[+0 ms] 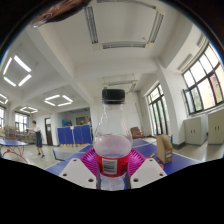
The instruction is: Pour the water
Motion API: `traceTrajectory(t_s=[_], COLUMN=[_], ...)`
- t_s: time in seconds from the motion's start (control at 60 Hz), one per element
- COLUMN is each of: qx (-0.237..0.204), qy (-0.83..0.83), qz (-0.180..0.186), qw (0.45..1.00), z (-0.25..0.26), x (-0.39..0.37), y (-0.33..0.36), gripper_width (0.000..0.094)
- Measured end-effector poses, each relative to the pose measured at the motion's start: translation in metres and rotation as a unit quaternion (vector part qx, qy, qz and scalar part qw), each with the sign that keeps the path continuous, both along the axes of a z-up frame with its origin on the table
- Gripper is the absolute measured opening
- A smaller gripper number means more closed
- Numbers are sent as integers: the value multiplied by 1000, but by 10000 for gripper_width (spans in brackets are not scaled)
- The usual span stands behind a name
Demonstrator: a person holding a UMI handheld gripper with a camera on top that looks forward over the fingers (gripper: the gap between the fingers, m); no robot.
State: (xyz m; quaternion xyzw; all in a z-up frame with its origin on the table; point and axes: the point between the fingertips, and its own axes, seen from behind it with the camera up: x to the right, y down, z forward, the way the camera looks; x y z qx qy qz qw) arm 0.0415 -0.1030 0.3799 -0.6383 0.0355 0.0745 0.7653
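Note:
A clear plastic bottle (pixel 112 130) with a black cap and a red label stands upright between my fingers, held up in the air. It holds clear water. My gripper (pixel 112 163) is shut on the bottle: both pink pads (pixel 90 160) press against its red label at either side. The bottle's base is hidden below the fingers.
A large room lies beyond the bottle. Blue table-tennis tables (pixel 148 148) stand behind it, a person (pixel 38 137) stands far off at the left, and a cardboard box (pixel 165 148) sits at the right. Windows (pixel 205 85) line the right wall.

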Motion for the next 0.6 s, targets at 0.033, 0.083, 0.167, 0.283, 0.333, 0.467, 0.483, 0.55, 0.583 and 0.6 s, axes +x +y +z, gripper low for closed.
traceTrajectory(t_s=[0.033,0.083,0.167,0.283,0.333,0.467,0.483,0.55,0.583,0.6], qx=[-22,-53,-114,-181,-199,-212,-210,-208,-206,-206], qy=[-31,-62,-78,-96,-94,-83,-79,-79,-77,-76], qz=[-18,-35,-49,-61,-62,-70,-72,-75,-77,-78], qw=[999,996,989,977,973,971,972,972,972,972], z=[-27,-65,-136,-215,-238,-272,-269,-261,-261,-263], x=[13,30,50,74,73,79,77,80,81,81], y=[8,13,17,18,14,6,-1,11,10,10], gripper_width=[331,329,332,329,330,331,333,339,378,401])
